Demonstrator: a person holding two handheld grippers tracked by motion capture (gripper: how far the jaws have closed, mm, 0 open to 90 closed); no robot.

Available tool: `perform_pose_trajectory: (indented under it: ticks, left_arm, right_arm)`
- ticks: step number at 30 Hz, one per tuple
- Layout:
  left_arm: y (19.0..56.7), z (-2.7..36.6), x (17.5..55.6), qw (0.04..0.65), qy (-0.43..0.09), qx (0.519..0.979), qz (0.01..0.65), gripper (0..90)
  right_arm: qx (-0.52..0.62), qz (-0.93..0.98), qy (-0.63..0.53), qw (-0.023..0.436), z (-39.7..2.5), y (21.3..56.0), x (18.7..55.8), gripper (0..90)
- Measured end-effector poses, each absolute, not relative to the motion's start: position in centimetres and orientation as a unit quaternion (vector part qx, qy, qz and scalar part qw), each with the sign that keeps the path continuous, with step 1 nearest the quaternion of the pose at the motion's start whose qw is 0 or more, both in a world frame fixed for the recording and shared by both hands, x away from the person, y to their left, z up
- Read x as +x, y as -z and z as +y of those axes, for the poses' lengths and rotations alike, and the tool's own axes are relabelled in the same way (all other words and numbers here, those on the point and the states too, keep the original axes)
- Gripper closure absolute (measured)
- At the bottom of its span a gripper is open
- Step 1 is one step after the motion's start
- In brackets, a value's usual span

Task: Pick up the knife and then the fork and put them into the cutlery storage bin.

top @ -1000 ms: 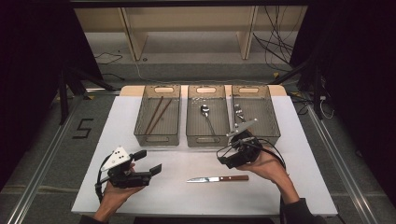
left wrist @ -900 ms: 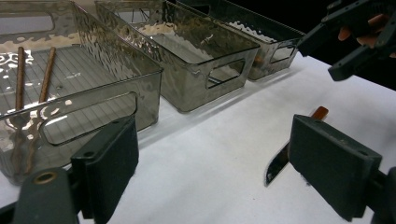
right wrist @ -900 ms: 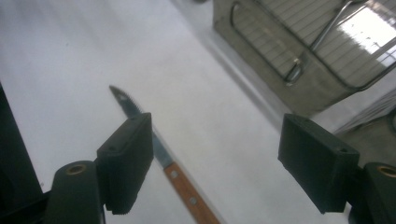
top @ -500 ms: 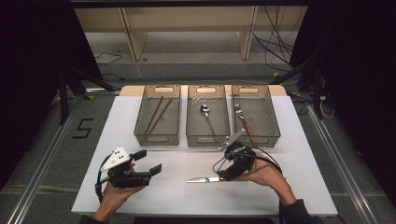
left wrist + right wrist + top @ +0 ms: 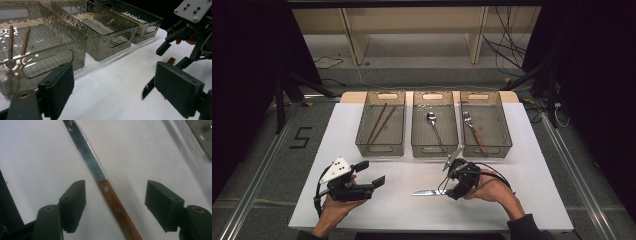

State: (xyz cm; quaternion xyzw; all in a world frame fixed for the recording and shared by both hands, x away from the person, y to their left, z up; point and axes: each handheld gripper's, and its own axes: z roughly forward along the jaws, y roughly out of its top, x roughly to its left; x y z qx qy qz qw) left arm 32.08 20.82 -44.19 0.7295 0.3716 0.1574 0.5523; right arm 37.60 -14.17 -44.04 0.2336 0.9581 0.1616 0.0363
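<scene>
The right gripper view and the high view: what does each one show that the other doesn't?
Right gripper view alone: rivets on the knife's wooden handle and tiny teeth along the blade, with the right claw open astride the handle.

High view alone: three clear bins, the left bin with chopsticks, the middle one a spoon, the right one a fork, plus the left claw.

Both: the knife on the white table.

The knife [image 5: 428, 192] lies flat on the white table, near the front edge and right of centre. Its serrated steel blade [image 5: 86, 155] points left; its riveted brown wooden handle [image 5: 117, 210] runs to the right.
</scene>
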Motion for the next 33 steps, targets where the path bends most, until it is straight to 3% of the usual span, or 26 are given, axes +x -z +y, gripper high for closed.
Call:
perform_pose_trajectory:
  ticks: [14, 33]
  left_arm:
    - [44.2, 20.8, 32.1, 0.551, -0.156, 0.731, 0.372, 15.8]
    - [44.2, 20.7, 32.1, 0.55, -0.156, 0.732, 0.37, 15.8]
  right_arm:
    - [0.211, 0.969, -0.123, 0.03, -13.8, 45.5, 37.9, 56.3]
    - [0.184, 0.977, -0.106, 0.024, -13.0, 45.7, 37.6, 76.5]
